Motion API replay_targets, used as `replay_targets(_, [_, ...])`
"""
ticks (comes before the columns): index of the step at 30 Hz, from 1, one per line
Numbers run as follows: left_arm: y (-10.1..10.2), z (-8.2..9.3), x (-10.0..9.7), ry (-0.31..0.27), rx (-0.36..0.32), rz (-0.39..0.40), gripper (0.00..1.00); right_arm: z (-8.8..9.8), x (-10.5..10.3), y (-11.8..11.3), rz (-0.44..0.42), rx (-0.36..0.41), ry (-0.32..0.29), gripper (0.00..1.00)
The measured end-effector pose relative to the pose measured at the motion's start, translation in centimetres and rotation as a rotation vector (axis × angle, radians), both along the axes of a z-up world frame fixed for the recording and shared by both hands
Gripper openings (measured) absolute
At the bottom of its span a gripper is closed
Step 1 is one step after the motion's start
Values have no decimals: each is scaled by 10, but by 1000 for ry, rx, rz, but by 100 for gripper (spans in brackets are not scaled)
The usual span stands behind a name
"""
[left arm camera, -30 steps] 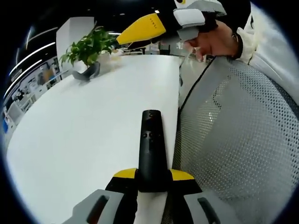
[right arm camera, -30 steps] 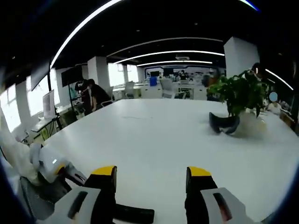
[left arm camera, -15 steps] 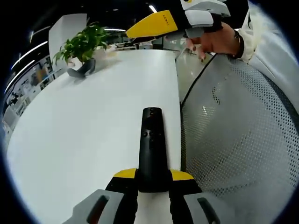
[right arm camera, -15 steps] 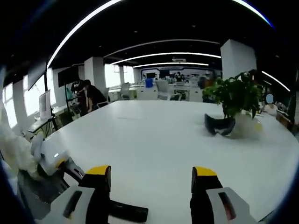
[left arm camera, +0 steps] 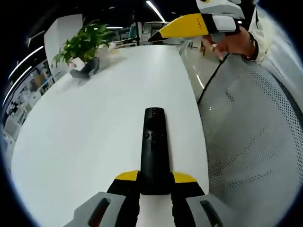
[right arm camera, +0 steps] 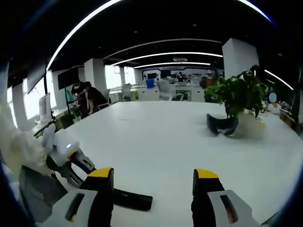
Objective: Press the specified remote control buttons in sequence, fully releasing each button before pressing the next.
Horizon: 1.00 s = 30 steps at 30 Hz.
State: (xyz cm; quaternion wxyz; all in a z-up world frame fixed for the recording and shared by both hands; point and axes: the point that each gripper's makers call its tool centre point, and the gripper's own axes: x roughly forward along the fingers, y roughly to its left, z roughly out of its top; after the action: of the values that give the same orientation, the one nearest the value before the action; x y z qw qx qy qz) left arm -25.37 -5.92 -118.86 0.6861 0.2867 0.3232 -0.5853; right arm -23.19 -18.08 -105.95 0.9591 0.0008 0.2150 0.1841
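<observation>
A slim black remote [left arm camera: 154, 151] with small buttons near its far end points away over the white table [left arm camera: 85, 123]. My left gripper [left arm camera: 155, 177] is shut on its near end, yellow jaw tips on either side. My right gripper's yellow jaw [left arm camera: 189, 26] hangs high at the top right, well above the remote, held by a hand [left arm camera: 234, 42]. In the right gripper view my right gripper [right arm camera: 154, 176] stands open with nothing between its jaws. Below them lies the remote's dark end [right arm camera: 132, 201], with the left gripper [right arm camera: 71, 158] coming in from the left.
A potted plant [left arm camera: 83, 42] and a dark curved object [left arm camera: 85, 70] sit at the table's far end, also plant [right arm camera: 239, 94] and object [right arm camera: 222, 125]. A grey mesh chair back [left arm camera: 251, 142] borders the table's right edge. People stand at desks [right arm camera: 87, 97] far behind.
The right gripper's jaw has drifted rightward and further off in the left gripper view. In the right gripper view the left gripper and remote have risen closer. Both jaw sets keep their spacing.
</observation>
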Motion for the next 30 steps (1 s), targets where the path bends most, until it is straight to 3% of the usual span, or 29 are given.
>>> replay_targets(16, [17,9,78,-84,68,-17,23,-4,1,-1,-3,-12,12,64])
replay_targets(30, [22,8,134,-128,136,-59,23,-9,1,-3,-12,-28,32,62])
